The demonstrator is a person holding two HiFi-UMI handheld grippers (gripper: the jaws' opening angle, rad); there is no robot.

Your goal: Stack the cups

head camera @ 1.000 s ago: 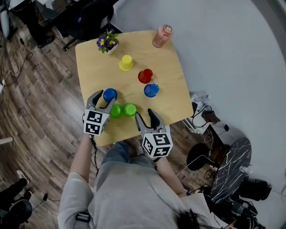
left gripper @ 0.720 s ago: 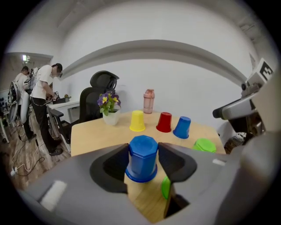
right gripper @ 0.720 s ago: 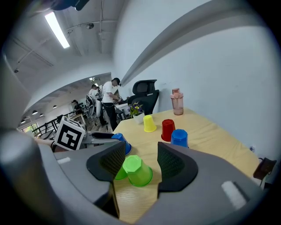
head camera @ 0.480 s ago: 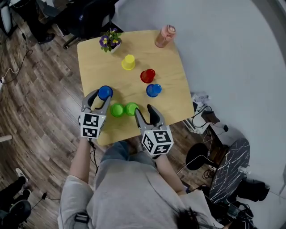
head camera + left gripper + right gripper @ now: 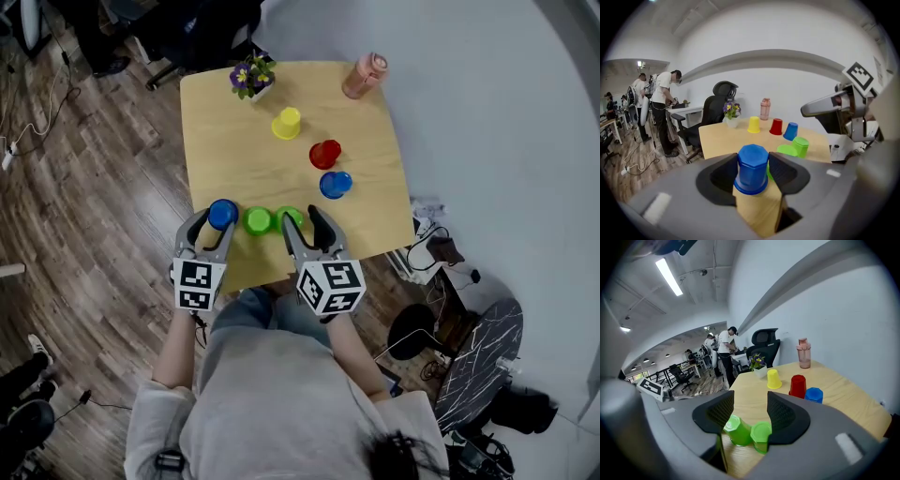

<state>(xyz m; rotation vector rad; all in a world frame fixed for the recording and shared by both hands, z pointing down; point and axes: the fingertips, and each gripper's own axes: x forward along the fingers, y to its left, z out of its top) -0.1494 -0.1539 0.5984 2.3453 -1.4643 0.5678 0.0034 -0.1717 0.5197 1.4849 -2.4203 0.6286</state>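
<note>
Presently: one cup gripped, none stacked.
The left gripper [image 5: 215,223] is clenched on a blue cup [image 5: 752,168] – pads against its sides – at the near edge of the table [image 5: 234,141]. The right gripper [image 5: 751,411] stands released, its jaws wide apart, and two green cups [image 5: 737,430] lie side by side low between them, ungripped. The yellow cup [image 5: 287,123], red cup [image 5: 325,154] and second blue cup [image 5: 336,184] sit upside down farther up the table, each separate.

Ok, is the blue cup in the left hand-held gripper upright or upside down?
Upside down: the blue cup shows its closed flat base on top and its flared rim below.
</note>
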